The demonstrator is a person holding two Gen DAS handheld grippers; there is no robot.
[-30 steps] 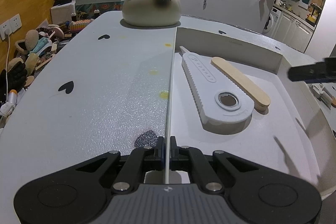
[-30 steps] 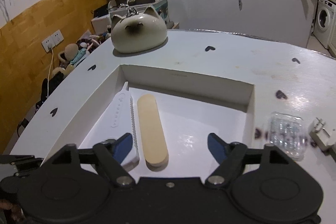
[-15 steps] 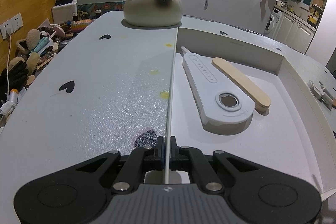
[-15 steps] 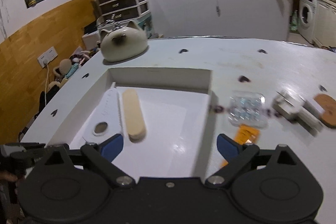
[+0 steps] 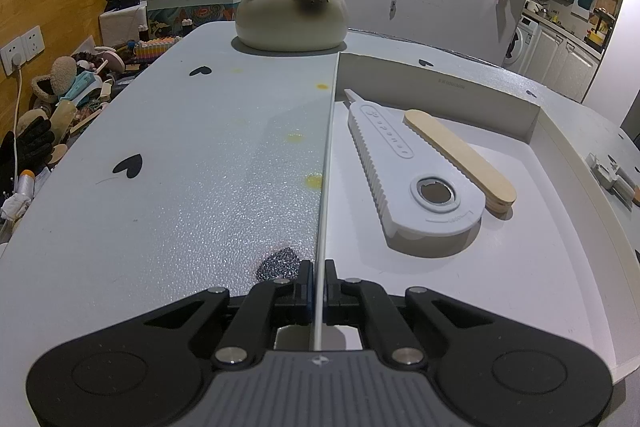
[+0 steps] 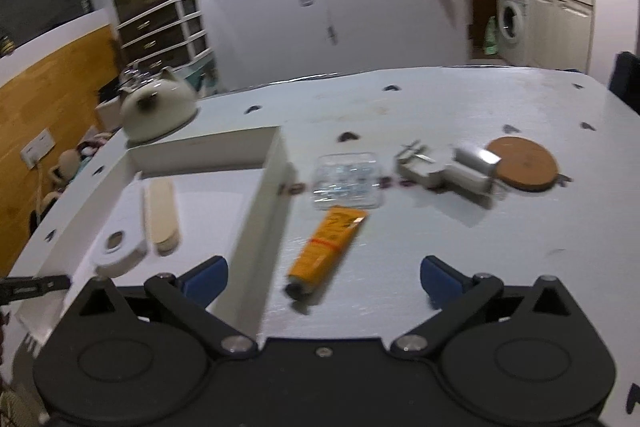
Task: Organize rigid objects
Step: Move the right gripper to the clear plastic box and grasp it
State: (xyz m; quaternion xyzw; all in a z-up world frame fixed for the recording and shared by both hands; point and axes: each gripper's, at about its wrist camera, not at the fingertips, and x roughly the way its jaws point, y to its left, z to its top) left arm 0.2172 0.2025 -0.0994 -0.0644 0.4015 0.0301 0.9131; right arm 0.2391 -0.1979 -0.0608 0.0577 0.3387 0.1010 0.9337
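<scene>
- Left wrist view looks down over the white table point(image 5: 160, 187), where a shallow white tray point(image 5: 552, 155) lies with its left wall running straight away from the camera.
- Its left wall is pinched at the near end by the left gripper point(image 5: 318, 291), whose jaws are pressed together on the thin edge; the gripper tilts downward along that wall.
- Inside the tray, a white plastic opener point(image 5: 400, 179) lies flat, its long axis slanting from far left to near right, with the round ringed head nearest the camera and the narrow tip toward the far wall.
- Just beside it, on its right, a wooden stick point(image 5: 460, 155) lies along much the same line, its near end touching the opener's head.
- A cat-shaped ceramic pot point(image 5: 290, 15) sits beyond the tray's far corner.
- Right wrist view, blurred, shows the right gripper point(image 6: 322, 277) angled down over the table just right of the tray, its jaws having just been opening and now spread wide with nothing pressed between them.
- An orange tube point(image 6: 326, 251) lies ahead between those jaws, cap end nearest, long axis pointing away and slightly right.
- Farther off lie a clear plastic case point(image 6: 346, 179), a white adapter point(image 6: 452, 171) and a round cork coaster point(image 6: 524, 163).
</scene>
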